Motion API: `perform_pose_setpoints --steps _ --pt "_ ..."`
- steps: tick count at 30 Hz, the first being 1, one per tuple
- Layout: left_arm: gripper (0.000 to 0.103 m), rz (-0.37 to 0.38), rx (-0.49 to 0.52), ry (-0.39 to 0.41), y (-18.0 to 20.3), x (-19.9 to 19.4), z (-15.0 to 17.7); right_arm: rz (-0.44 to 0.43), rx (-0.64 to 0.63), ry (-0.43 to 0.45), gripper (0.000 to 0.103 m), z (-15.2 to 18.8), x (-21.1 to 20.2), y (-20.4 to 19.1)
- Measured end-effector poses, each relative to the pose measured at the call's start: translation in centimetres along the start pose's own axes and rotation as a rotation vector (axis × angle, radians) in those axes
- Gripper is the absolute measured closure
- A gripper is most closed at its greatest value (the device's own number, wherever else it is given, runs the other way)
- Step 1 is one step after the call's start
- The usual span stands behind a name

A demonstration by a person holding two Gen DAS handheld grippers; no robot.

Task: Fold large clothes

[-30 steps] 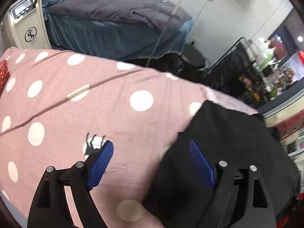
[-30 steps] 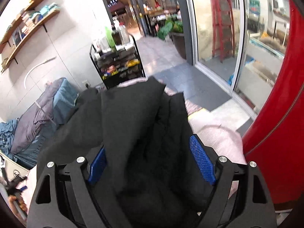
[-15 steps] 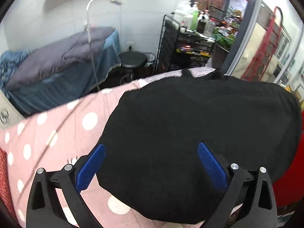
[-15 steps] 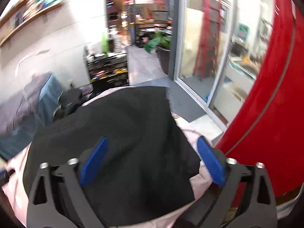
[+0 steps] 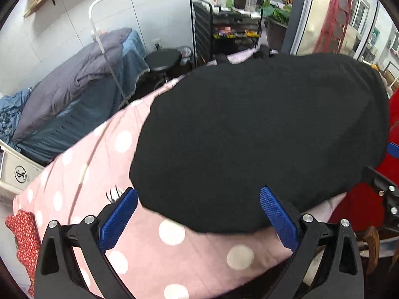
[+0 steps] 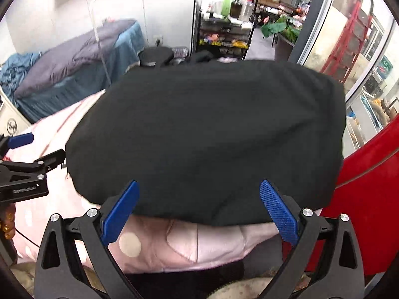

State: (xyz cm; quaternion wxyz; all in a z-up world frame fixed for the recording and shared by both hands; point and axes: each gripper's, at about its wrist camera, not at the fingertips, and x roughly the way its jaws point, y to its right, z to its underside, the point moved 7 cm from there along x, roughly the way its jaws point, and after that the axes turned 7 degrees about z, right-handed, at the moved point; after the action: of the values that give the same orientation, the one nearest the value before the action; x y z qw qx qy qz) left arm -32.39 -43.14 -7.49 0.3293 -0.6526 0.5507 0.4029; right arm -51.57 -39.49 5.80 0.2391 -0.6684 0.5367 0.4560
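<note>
A black garment (image 5: 261,129) lies folded in a thick flat block on the pink, white-dotted bed cover (image 5: 104,164), near the cover's right end. My left gripper (image 5: 198,195) hovers over the garment's near edge, wide open, its blue pads (image 5: 119,214) clear of the cloth. My right gripper (image 6: 199,188) is over the same near edge (image 6: 204,134) further right, also wide open and holding nothing. Each wrist view catches the other gripper at its side edge: the right gripper (image 5: 389,191) and the left gripper (image 6: 25,172).
Behind the bed stand a treatment couch with a grey quilt (image 5: 79,87), a black stool (image 5: 163,58) and a black trolley of bottles (image 5: 224,22). A red curved surface (image 6: 369,199) borders the right. A red patterned cloth (image 5: 22,231) lies at the cover's left.
Both grippers opened a little wider and drew back from the garment. The left view swung from the pink cover toward the garment, which now lies as one smooth folded block.
</note>
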Motion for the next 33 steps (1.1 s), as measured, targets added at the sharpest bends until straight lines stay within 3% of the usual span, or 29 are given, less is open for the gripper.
perform_pose_setpoints --steps 10,15,33 --pt "0.006 -0.031 -0.049 -0.102 -1.1 -0.2 3.4 -0.019 -0.007 -0.041 0.007 1.9 0.0 -2.3" --pt "0.006 -0.014 -0.047 -0.097 -1.1 -0.7 3.6 -0.020 -0.019 -0.044 0.007 2.0 0.0 -3.2" --pt "0.006 -0.061 -0.023 -0.116 -1.4 -0.6 3.9 -0.011 -0.012 -0.047 0.007 1.8 0.2 -3.3"
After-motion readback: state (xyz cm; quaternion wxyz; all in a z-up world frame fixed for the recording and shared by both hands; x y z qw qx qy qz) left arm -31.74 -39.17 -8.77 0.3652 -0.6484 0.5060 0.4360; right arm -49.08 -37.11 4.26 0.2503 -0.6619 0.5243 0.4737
